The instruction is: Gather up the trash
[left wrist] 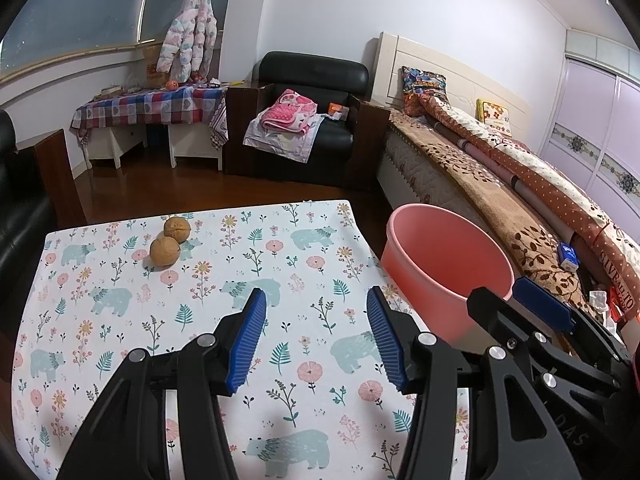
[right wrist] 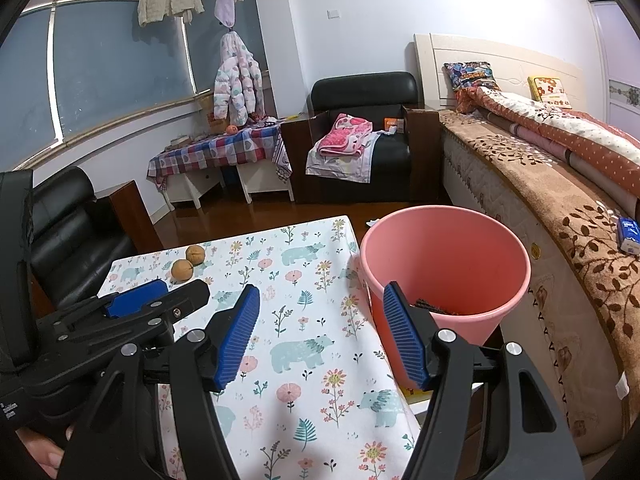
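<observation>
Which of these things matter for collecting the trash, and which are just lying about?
Job:
two brown round pieces on the table
pink bin
left gripper, right gripper, both open and empty

Lying about:
pink blanket on the armchair
blue box on the bed

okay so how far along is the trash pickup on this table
Done: dark scraps already lie inside the pink plastic bucket. In hand: nothing; the left gripper and right gripper are both open and empty. Left: two round brown walnut-like balls sit on the bear-print tablecloth.
</observation>
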Available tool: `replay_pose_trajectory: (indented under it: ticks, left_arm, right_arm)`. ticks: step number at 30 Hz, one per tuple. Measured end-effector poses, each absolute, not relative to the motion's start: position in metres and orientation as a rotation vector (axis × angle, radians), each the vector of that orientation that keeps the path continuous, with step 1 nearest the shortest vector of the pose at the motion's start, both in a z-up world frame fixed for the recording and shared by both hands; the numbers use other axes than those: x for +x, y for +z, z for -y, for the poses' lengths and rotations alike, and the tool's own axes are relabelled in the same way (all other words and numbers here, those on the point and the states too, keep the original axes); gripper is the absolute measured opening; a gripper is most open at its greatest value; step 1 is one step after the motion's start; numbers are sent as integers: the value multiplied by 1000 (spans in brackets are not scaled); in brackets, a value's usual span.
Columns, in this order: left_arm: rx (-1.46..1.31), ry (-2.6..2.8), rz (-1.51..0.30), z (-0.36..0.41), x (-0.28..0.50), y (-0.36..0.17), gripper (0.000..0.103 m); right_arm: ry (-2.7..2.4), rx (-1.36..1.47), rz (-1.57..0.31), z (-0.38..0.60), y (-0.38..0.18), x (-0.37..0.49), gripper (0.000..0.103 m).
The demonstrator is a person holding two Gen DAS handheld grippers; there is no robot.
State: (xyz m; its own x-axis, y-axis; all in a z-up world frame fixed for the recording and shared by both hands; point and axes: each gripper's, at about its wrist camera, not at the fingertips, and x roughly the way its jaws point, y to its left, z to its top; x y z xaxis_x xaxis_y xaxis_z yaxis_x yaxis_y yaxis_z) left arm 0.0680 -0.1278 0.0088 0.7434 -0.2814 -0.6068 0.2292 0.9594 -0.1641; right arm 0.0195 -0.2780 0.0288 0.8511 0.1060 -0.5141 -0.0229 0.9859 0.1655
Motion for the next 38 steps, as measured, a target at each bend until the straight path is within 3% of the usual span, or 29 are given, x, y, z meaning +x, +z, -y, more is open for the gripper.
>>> replay_pose_trajectory:
  ticks: [28, 38]
  left_arm:
    - [-98, -267, -711, 116, 83, -2, 52]
    - [-136, -138, -703, 62, 99, 0, 52]
  right_arm:
    - [85, 137, -599, 269, 18, 41, 65]
    - [220, 52, -625, 243, 21, 55, 65]
